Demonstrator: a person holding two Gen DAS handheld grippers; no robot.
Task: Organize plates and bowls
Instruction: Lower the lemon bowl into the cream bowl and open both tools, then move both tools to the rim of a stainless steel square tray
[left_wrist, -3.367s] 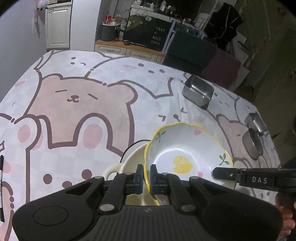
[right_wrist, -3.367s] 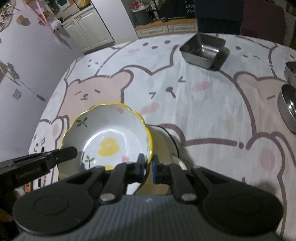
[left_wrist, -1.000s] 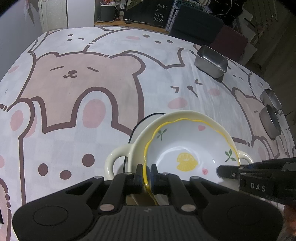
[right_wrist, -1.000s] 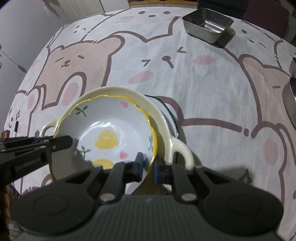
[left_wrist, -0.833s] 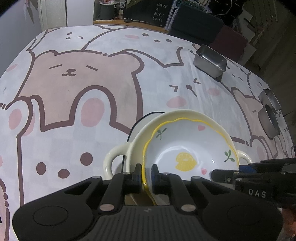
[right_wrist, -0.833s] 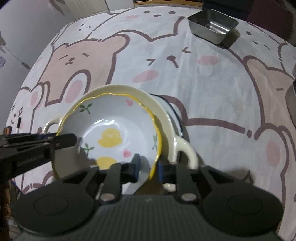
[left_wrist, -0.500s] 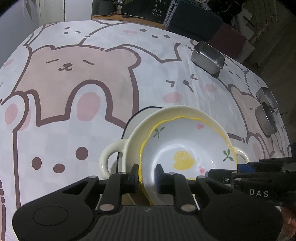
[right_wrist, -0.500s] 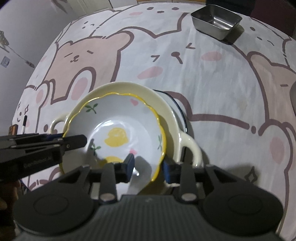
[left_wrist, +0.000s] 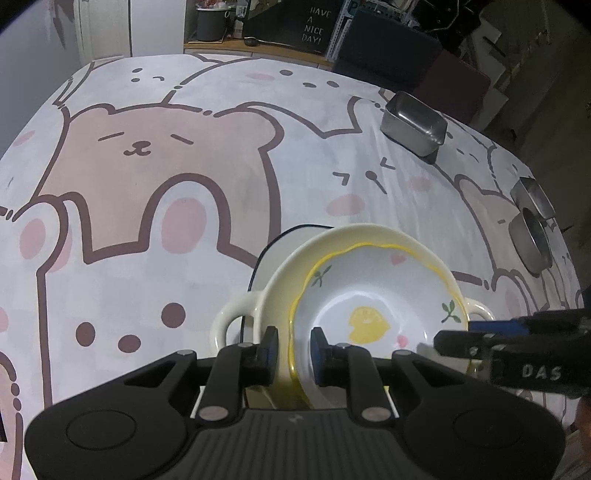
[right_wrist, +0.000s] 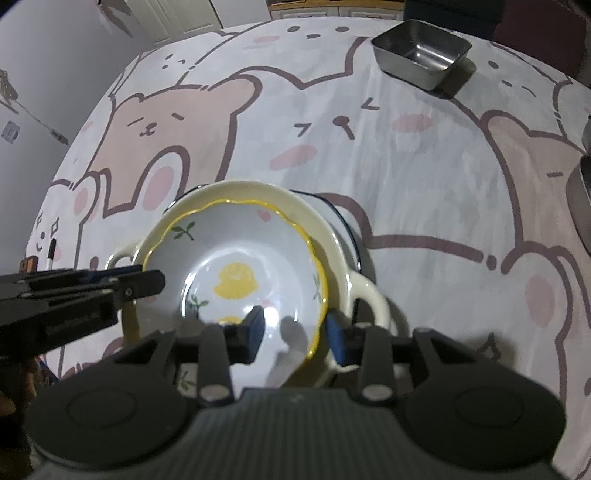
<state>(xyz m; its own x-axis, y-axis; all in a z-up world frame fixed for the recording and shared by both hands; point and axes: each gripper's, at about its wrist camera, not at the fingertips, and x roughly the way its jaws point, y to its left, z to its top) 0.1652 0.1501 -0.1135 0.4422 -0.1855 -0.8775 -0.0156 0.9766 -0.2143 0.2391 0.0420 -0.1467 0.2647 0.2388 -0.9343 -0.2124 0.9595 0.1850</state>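
Observation:
A white bowl with a wavy yellow rim and a lemon print (left_wrist: 369, 295) (right_wrist: 240, 251) rests inside a cream two-handled bowl (left_wrist: 280, 280) (right_wrist: 258, 190). Under them lies a dark-rimmed plate (left_wrist: 280, 236) (right_wrist: 343, 218). My left gripper (left_wrist: 293, 349) straddles the lemon bowl's near-left rim, open, with a gap on each side of the rim. My right gripper (right_wrist: 295, 328) straddles the near-right rim, its jaws opening and the pads clear of the rim. Each gripper's fingers (left_wrist: 465, 345) (right_wrist: 140, 284) show side-on in the other's view.
A square steel tin (left_wrist: 413, 122) (right_wrist: 421, 55) stands at the far right of the bear-print tablecloth (left_wrist: 147, 184). Round steel containers (left_wrist: 532, 240) (right_wrist: 583, 199) sit at the right edge. A pen (right_wrist: 51, 254) lies by the left edge.
Both grippers were shut on the lemon bowl's rim and have let go, their jaws spreading. The lemon bowl came down and now sits in the cream bowl.

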